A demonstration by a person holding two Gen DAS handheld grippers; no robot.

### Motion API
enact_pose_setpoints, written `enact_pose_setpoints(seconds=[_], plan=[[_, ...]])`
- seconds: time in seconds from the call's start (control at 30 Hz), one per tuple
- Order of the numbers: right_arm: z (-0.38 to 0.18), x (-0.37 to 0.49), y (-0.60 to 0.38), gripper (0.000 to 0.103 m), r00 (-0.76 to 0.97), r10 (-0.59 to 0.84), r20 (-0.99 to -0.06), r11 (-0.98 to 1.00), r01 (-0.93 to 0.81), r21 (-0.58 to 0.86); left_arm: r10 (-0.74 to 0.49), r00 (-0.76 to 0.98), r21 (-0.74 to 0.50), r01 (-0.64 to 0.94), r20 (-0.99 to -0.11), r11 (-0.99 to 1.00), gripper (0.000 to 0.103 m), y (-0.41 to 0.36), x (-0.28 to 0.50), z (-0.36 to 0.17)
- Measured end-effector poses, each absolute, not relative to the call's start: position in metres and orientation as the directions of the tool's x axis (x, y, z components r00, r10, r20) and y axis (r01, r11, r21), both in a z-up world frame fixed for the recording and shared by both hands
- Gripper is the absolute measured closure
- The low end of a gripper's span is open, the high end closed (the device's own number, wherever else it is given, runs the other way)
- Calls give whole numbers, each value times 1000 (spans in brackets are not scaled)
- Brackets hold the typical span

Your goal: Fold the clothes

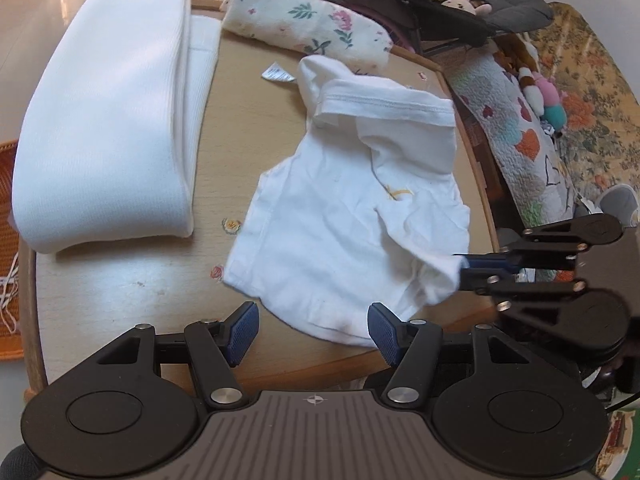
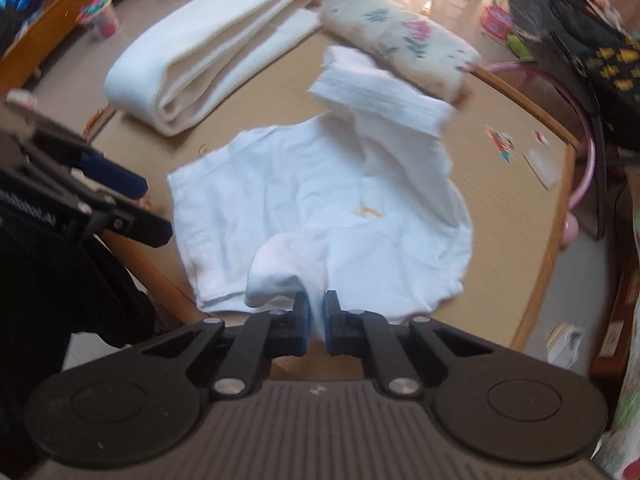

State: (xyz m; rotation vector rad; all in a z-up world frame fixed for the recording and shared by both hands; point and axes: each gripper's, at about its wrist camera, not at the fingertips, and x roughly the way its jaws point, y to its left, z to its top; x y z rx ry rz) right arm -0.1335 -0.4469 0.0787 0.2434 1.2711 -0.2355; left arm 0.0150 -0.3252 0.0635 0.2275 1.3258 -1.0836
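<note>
The right gripper (image 2: 317, 312) has its blue-padded jaws pressed together on a bunched fold at the near edge of the small white cotton T-shirt (image 2: 320, 208), the cloth pinched between the pads. The left gripper (image 1: 312, 330) stands with its jaws spread, hovering over the shirt's near hem with nothing between its pads. The shirt lies rumpled on the round light-wood table (image 1: 168, 280), one hemmed sleeve turned up toward the far side and a small yellow mark on its chest. Left of it lies a long folded white ribbed cloth (image 1: 108, 120), and beyond it, at the table's far rim, a rolled cream cloth with a flower print (image 1: 308, 28).
</note>
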Motion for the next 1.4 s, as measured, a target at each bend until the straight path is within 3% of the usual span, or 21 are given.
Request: enact_pose_setpoints(seconds=[0.23, 0.47, 0.73, 1.0, 1.1, 1.17, 1.23, 1.4], plan=[[94, -167, -479, 95, 305, -7, -952, 865, 479, 148, -520, -94, -373, 804, -849, 463, 41, -334, -1, 69], [76, -186, -508, 95, 330, 19, -944, 724, 646, 241, -537, -115, -283, 928, -836, 242, 41, -347, -36, 75], [66, -176, -525, 95, 338, 28, -941, 663, 698, 270, -530, -112, -126, 992, -841, -9, 41, -377, -89, 74], [51, -175, -542, 95, 333, 49, -942, 607, 739, 292, -522, -142, -145, 989, -841, -34, 42, -410, -124, 68], [48, -178, -546, 95, 338, 59, -939, 594, 744, 305, -498, -127, -153, 988, -858, 11, 45, -419, -126, 61], [46, -181, -549, 95, 343, 64, -937, 586, 747, 314, -480, -126, -165, 986, -868, 39, 58, -423, -124, 56], [45, -184, -551, 95, 349, 71, -934, 579, 748, 324, -467, -128, -174, 983, -875, 56, 64, -425, -122, 52], [42, -186, -554, 95, 359, 83, -930, 575, 745, 339, -461, -119, -157, 987, -879, 43, 66, -425, -123, 52]])
